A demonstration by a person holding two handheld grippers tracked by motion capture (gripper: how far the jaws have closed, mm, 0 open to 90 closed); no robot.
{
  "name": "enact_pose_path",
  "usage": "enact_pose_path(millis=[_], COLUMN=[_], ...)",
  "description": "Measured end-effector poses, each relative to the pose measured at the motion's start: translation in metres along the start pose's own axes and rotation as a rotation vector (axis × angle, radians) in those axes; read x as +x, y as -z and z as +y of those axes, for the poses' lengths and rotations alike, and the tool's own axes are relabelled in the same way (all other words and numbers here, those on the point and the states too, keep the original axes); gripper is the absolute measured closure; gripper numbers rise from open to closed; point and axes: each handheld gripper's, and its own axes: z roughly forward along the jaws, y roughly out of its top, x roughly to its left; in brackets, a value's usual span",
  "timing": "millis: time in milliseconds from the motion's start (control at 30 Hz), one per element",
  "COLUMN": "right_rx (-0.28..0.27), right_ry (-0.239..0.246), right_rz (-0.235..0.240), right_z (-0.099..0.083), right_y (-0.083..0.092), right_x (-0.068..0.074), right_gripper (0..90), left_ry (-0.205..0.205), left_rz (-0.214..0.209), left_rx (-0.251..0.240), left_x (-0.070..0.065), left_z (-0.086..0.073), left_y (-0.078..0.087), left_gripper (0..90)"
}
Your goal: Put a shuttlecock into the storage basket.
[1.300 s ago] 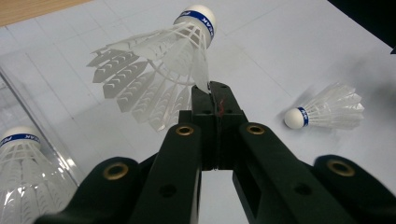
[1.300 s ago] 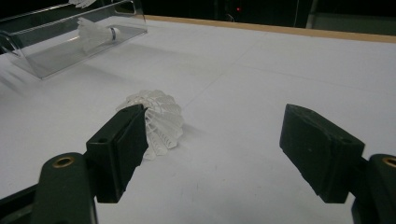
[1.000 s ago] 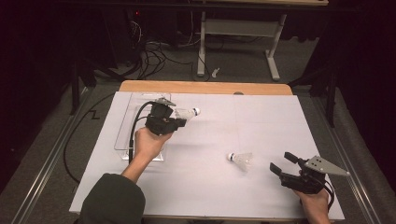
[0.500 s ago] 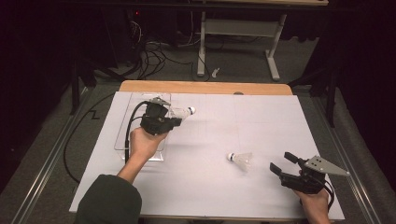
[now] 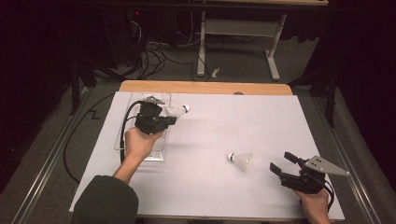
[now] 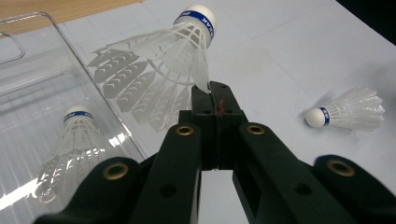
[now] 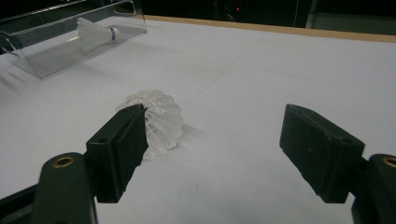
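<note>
The shuttlecock (image 6: 173, 46) hangs pinched by a skirt feather in the closed left gripper (image 5: 161, 122), cork pointing right, just beside the tray (image 5: 122, 123) at its left, while the open right gripper (image 5: 285, 164) waits near the loose shuttlecock (image 5: 240, 160).

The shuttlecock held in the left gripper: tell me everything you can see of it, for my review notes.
The shuttlecock has a white rounded cork tip with a blue printed band and a translucent white plastic skirt of ribbed, feather-shaped vanes. The left gripper pinches it by the skirt's edge, jaws closed on it, so it hangs clear of the table with the cork pointing up and away in the left gripper view. In the high view it sits beside the right edge of the clear plastic tray, above the white table cover, cork end toward the right.
</note>
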Motion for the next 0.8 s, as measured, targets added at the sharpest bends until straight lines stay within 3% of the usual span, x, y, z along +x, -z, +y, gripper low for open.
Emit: enact_pose_path(millis=[800], right_rx=[0.001], right_ry=[0.005], right_rz=[0.0], right_z=[0.0], right_y=[0.0], right_x=[0.0], right_gripper=[23.7], left_ry=[0.041], left_rz=[0.048], left_rx=[-0.015], left_x=[0.019], left_z=[-0.008], left_y=[0.013], left_gripper=[90.0])
